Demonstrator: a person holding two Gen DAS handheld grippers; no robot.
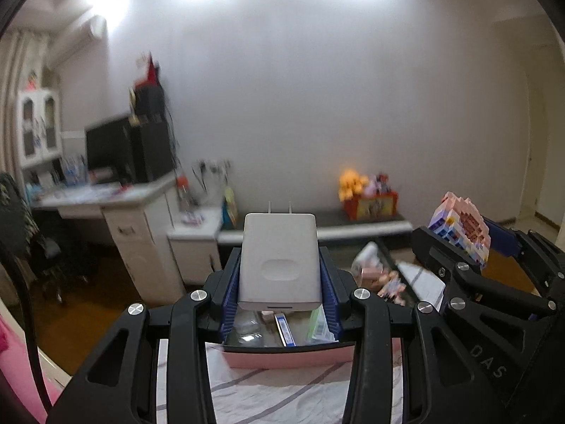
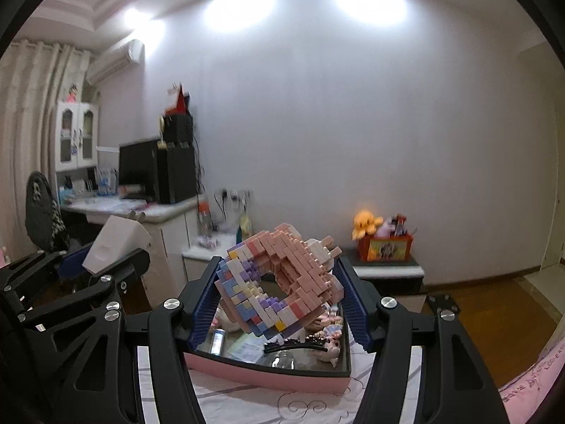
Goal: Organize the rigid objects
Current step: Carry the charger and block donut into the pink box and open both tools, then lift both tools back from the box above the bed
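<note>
My left gripper (image 1: pixel 280 265) is shut on a white plug-in charger (image 1: pixel 280 261), prongs pointing away, held above a pink tray (image 1: pixel 282 357). The charger also shows at the left of the right wrist view (image 2: pixel 113 243). My right gripper (image 2: pixel 279 282) is shut on a pink, purple and white block model (image 2: pixel 279 282), tilted, above the same pink tray (image 2: pixel 268 376). The model shows at the right of the left wrist view (image 1: pixel 462 226). The tray holds small figures (image 2: pixel 328 339), a black hair clip (image 2: pixel 293 345) and packets (image 1: pixel 319 325).
The tray rests on a white patterned bedsheet (image 2: pixel 317 406). Beyond stand a white desk (image 2: pixel 159 212) with a monitor (image 2: pixel 139 166), a low cabinet (image 2: pixel 208 258), and a bench with an orange toy box (image 2: pixel 385 247). Wood floor (image 2: pixel 494 311) lies to the right.
</note>
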